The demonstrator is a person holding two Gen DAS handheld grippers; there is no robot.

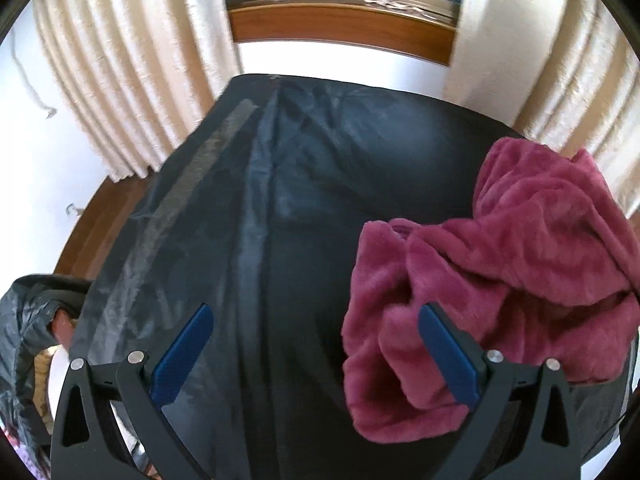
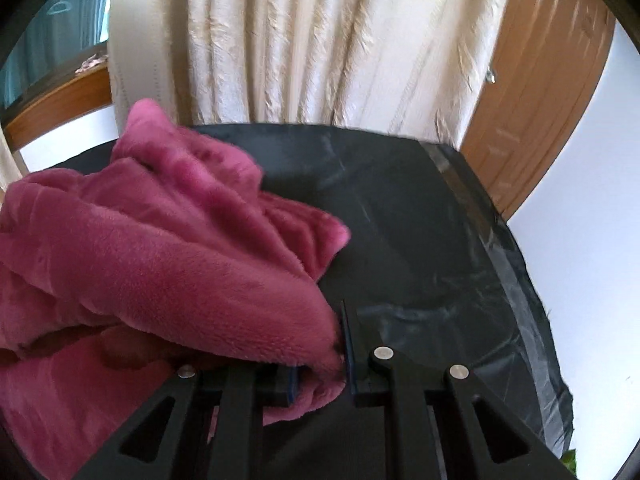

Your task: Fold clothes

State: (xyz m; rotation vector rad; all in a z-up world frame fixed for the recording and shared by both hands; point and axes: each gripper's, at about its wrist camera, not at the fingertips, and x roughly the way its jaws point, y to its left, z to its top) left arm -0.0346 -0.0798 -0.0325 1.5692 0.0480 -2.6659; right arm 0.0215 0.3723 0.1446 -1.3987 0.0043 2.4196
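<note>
I have the left gripper (image 1: 314, 320) with its jaws spread wide and nothing between them; it is positioned above the dark sheet (image 1: 280, 208) that covers the work surface. Its blue pads (image 1: 182, 356) are both visible, and the right-hand pad overlaps the near edge of the magenta fleece garment (image 1: 500, 272) in the left wrist view; whether it touches the fabric I cannot tell. The garment lies bunched and unfolded on the right portion of the sheet in that view, with a thick fold hanging toward the near edge. I have the right gripper (image 2: 320, 364) clamped on a corner of the same fleece garment (image 2: 152, 264): the fabric is pinched between the two blue pads (image 2: 350, 360), and the cloth bulges out on the near side of the jaws. From the pinch point the garment runs left and away across the dark sheet (image 2: 420, 248), rumpled in several layers. Cream curtains (image 2: 320, 40) hang behind the surface, with a wooden door (image 2: 540, 100) at the right and a wood-framed window (image 1: 340, 4) behind.
</note>
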